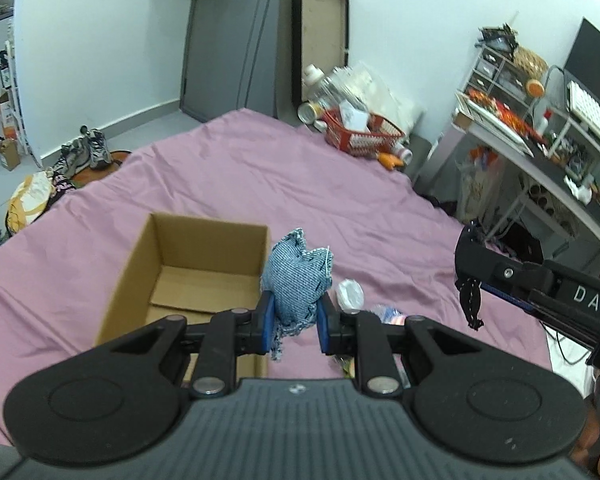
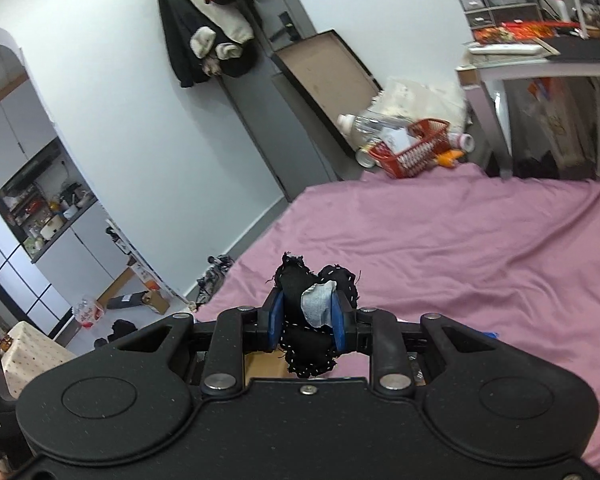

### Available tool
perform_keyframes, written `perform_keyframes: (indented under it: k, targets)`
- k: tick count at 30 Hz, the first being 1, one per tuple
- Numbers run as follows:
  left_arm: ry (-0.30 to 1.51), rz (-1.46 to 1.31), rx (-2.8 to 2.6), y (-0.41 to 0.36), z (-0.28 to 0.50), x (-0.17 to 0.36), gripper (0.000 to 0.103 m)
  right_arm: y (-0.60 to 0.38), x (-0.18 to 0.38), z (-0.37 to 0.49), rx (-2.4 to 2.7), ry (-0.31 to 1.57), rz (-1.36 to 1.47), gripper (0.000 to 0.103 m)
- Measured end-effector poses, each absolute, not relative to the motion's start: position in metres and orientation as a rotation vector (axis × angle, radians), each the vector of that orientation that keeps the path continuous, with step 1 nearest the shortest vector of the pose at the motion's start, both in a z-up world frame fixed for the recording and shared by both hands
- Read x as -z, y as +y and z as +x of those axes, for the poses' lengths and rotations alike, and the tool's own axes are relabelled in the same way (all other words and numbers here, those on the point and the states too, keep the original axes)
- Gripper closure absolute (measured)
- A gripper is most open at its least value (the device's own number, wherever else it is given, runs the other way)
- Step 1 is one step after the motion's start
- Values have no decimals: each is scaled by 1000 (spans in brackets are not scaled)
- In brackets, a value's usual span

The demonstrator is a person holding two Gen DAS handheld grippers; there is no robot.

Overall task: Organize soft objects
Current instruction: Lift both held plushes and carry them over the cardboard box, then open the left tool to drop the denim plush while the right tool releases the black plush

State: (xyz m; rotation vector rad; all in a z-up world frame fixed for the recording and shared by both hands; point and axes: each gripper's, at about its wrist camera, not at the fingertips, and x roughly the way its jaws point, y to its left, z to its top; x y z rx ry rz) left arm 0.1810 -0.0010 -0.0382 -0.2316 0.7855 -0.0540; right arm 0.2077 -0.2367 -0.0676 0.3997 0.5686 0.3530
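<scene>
My left gripper (image 1: 294, 320) is shut on a blue denim soft pouch (image 1: 296, 280) and holds it above the pink bed sheet (image 1: 260, 184), just right of an open, empty cardboard box (image 1: 188, 276). My right gripper (image 2: 307, 322) is shut on a black stitched soft pouch with a grey patch (image 2: 314, 308), held above the sheet (image 2: 460, 240). The right gripper also shows at the right of the left wrist view (image 1: 470, 276), with a black bit hanging from it. A small white soft object (image 1: 350, 294) and a patterned one (image 1: 388, 314) lie on the sheet behind my left fingers.
A red basket (image 1: 360, 132) with bottles and clutter stands at the bed's far corner. A desk with shelves (image 1: 540, 148) runs along the right. Shoes (image 1: 84, 152) and bags lie on the floor to the left. A grey door (image 1: 228, 40) is behind.
</scene>
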Motion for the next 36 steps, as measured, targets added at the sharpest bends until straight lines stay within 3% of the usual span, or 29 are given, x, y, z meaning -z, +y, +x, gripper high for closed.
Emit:
perform_keyframes:
  k: [11,30,36]
  targets:
    - [758,-279,13,39,181,30,83,-206,62,213,-379,549,417,78]
    - [877,-343,-49,103,199,82,81,-144,110,225,-441,688,389,78]
    - [931,-360,-64,114,207,94,67,-134,119,230,-448,742,404,76]
